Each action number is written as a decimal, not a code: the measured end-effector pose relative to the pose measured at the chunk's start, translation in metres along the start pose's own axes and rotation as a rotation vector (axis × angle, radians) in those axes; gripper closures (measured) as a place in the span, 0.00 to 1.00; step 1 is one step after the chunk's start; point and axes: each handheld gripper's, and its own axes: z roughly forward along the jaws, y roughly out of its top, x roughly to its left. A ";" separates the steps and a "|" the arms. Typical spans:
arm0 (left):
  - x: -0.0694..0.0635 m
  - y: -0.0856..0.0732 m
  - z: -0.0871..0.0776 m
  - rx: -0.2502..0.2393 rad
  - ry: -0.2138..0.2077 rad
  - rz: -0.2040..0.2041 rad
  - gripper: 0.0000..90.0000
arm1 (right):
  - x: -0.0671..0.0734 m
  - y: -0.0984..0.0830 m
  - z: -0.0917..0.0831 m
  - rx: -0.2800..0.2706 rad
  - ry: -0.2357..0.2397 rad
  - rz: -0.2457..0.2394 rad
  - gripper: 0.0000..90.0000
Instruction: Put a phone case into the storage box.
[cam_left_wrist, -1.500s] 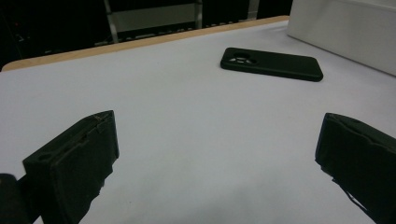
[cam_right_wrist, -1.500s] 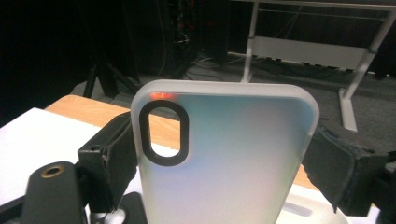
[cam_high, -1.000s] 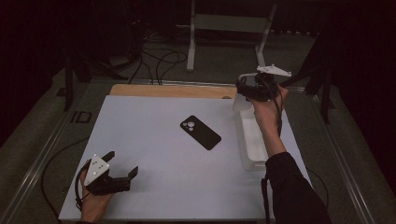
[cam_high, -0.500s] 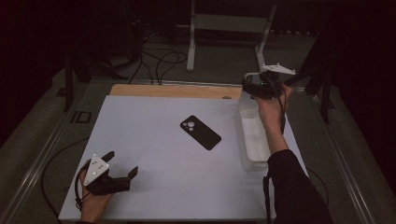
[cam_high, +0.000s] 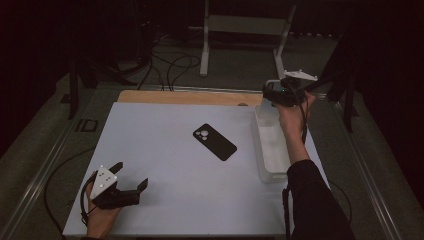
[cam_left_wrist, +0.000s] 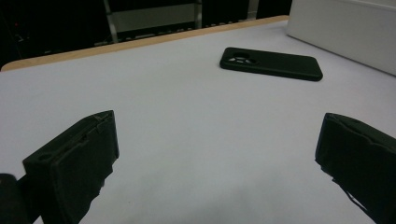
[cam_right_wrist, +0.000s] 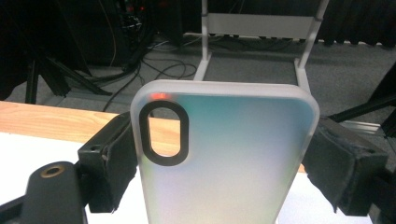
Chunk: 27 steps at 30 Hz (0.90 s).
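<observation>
The white surface (cam_high: 165, 150) lay broad under the lamps, a clear bin (cam_high: 272, 150) along its right edge and a black phone (cam_high: 214, 141) face down near the middle. The right tool (cam_high: 282, 95) hung above the bin's far end, pinching a translucent phone case (cam_right_wrist: 224, 158) by its long edges, upright, camera cut-out on top. By the look of it, this was the carry step: case out of the bin, phone the likely target, so the next move called for swinging it left and lining it up. The left tool (cam_high: 127, 190) rested at the near left corner, spread and empty. Against a second ago, the right tool had lifted slightly and edged farther back; the left had not moved.
</observation>
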 end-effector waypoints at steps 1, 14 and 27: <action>0.000 0.000 0.000 -0.001 0.000 0.000 0.00 | -0.001 -0.001 0.001 0.002 -0.001 -0.001 0.19; 0.000 0.000 0.000 -0.001 0.000 0.003 0.00 | -0.006 -0.019 0.021 0.056 -0.020 0.016 0.19; -0.001 0.000 0.000 -0.003 0.003 0.003 0.00 | -0.008 -0.035 0.031 0.103 -0.027 0.028 0.19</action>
